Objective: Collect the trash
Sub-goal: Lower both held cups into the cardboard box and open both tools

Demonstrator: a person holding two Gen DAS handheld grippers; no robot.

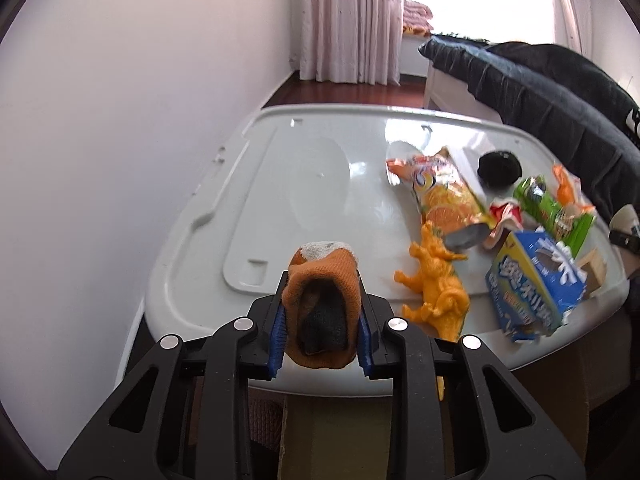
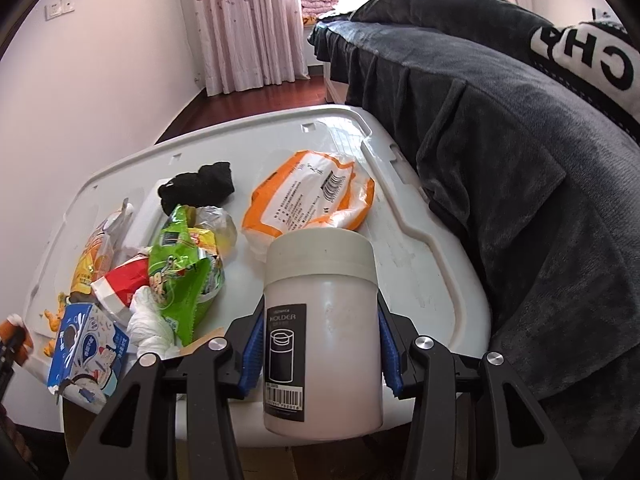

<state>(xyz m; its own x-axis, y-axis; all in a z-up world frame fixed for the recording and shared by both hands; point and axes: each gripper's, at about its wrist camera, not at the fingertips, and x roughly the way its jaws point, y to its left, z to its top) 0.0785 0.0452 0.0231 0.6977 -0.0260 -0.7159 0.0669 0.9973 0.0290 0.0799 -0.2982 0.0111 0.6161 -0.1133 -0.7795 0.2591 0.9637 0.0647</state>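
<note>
My left gripper (image 1: pixel 322 332) is shut on an orange knitted sock (image 1: pixel 322 304), lifted just above the near edge of the white plastic lid (image 1: pixel 280 184). My right gripper (image 2: pixel 320 350) is shut on a white holder canister (image 2: pixel 322 320) with a black label, held upright over the lid's near edge. Trash lies on the lid: an orange snack wrapper (image 1: pixel 448 196), a green wrapper (image 2: pixel 182 268), a blue carton (image 1: pixel 536 288), a red-and-white wrapper (image 2: pixel 120 286), crumpled white paper (image 2: pixel 154 324) and an orange-and-white bag (image 2: pixel 310 196).
An orange toy dinosaur (image 1: pixel 436 284) and a black sock (image 2: pixel 198 188) also lie on the lid. A bed with a dark blanket (image 2: pixel 500 168) borders the lid on the right. A white wall stands to the left, pink curtains (image 1: pixel 348 20) at the back, cardboard (image 1: pixel 336 436) below.
</note>
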